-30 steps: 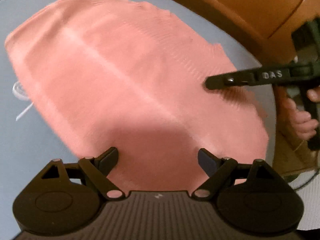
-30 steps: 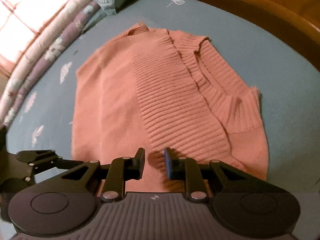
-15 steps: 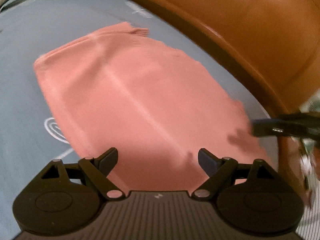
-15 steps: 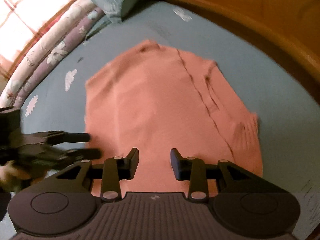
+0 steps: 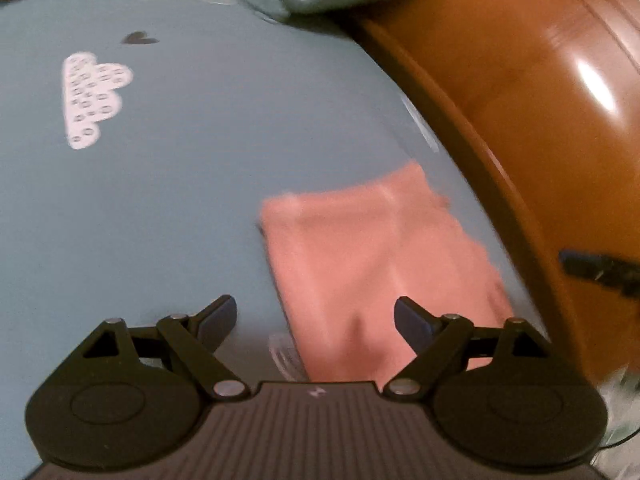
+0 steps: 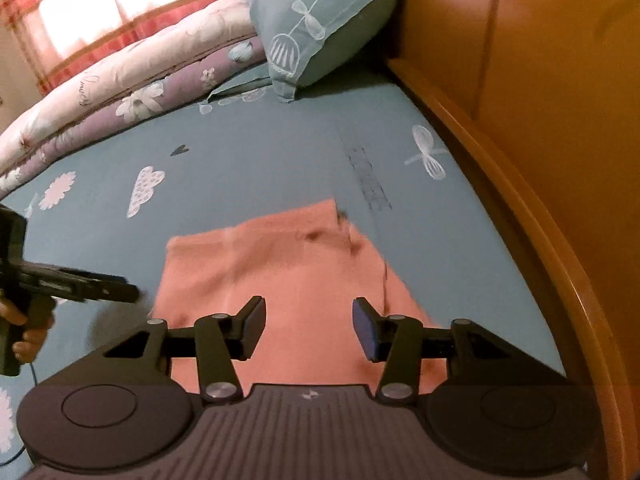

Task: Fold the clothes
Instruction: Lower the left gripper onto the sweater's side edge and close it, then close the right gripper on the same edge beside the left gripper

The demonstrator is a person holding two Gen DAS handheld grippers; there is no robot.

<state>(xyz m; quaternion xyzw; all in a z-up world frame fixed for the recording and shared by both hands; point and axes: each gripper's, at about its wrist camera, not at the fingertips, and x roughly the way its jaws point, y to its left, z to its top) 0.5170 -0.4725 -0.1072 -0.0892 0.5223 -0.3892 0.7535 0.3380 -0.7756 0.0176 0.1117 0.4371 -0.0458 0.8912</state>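
Observation:
A folded salmon-pink knit sweater (image 5: 376, 264) lies flat on the blue bed sheet; it also shows in the right wrist view (image 6: 280, 276). My left gripper (image 5: 315, 318) is open and empty, held above the sweater's near left edge. My right gripper (image 6: 309, 326) is open and empty, held above the sweater's near part. The left gripper's fingers (image 6: 92, 286) show at the left in the right wrist view, just off the sweater's left edge. The right gripper's fingers (image 5: 600, 270) show blurred at the right in the left wrist view.
The blue sheet (image 6: 260, 160) has white cloud and flower prints. A blue pillow (image 6: 320, 20) and a rolled floral quilt (image 6: 120, 92) lie at the far end. An orange wooden bed frame (image 6: 540, 160) runs along the right side.
Both grippers have pulled back and risen from the sweater. The right gripper has opened wider. Both views have tilted up toward the far end of the bed.

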